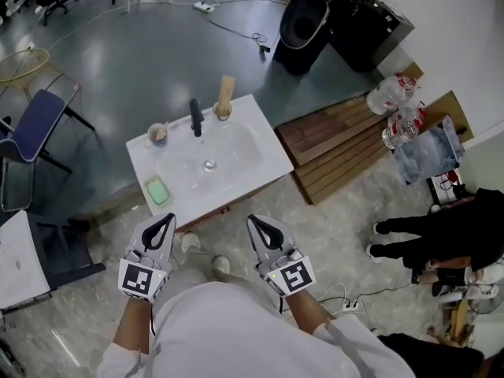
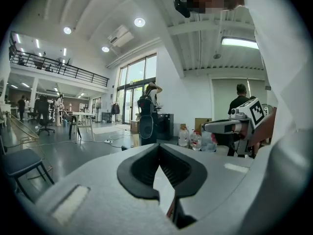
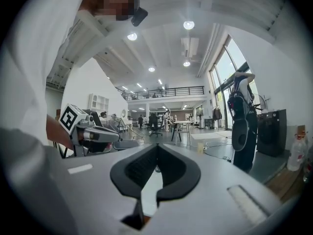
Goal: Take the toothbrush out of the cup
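Note:
A white sink unit (image 1: 260, 164) stands ahead of me with a black faucet (image 1: 195, 116) at its back. Right of the faucet, a cup (image 1: 224, 112) holds a tall beige toothbrush (image 1: 227, 91). A second cup (image 1: 157, 135) stands left of the faucet. My left gripper (image 1: 163, 225) and right gripper (image 1: 257, 227) hover side by side short of the sink's front edge, both shut and empty. The left gripper view shows its closed jaws (image 2: 159, 155) and the right gripper (image 2: 234, 124) beside them. Closed jaws (image 3: 156, 153) fill the right gripper view too.
A green soap bar (image 1: 158, 190) lies on the sink's front left corner. Right of the sink are a wooden pallet (image 1: 339, 144), water bottles (image 1: 398, 109) and a black bin (image 1: 303, 22). A blue chair (image 1: 31, 124) stands left; a person's legs (image 1: 441, 227) are at right.

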`<act>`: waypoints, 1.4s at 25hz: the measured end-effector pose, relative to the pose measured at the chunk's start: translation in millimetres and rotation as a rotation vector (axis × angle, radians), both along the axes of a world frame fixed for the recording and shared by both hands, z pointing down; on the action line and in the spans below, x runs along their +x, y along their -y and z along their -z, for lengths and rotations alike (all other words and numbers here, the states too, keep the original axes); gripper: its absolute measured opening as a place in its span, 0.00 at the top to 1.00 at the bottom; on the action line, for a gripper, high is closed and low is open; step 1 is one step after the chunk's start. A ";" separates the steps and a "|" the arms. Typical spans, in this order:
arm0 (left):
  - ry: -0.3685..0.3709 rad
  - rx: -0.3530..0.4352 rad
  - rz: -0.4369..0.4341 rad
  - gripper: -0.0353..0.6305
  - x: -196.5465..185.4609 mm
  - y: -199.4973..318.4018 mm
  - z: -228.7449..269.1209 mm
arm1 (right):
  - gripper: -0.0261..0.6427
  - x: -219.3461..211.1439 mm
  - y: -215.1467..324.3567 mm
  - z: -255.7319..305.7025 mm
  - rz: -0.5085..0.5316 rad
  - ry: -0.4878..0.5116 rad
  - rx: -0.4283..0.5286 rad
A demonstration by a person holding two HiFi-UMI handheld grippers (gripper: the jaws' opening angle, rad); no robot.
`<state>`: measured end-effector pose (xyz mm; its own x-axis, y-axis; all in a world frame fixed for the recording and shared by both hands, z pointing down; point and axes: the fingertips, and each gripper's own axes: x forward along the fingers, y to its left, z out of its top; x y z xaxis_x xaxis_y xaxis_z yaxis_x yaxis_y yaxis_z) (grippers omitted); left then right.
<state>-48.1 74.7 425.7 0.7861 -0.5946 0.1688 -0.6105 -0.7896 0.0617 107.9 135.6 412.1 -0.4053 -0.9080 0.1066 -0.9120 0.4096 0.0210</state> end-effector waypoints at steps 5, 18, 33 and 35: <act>0.001 -0.014 -0.010 0.94 -10.3 41.6 -12.9 | 0.96 -11.6 47.1 2.0 -0.009 -0.010 0.009; 0.010 -0.007 -0.076 0.94 -8.5 123.5 -33.7 | 0.96 -13.6 132.6 -2.7 -0.057 -0.033 0.025; 0.014 -0.033 -0.016 0.94 10.4 136.0 -22.3 | 0.95 50.3 263.6 -76.4 -0.037 -0.032 -0.054; 0.011 -0.038 -0.001 0.94 9.6 135.1 -22.5 | 0.94 57.4 279.3 -89.3 -0.039 -0.032 -0.078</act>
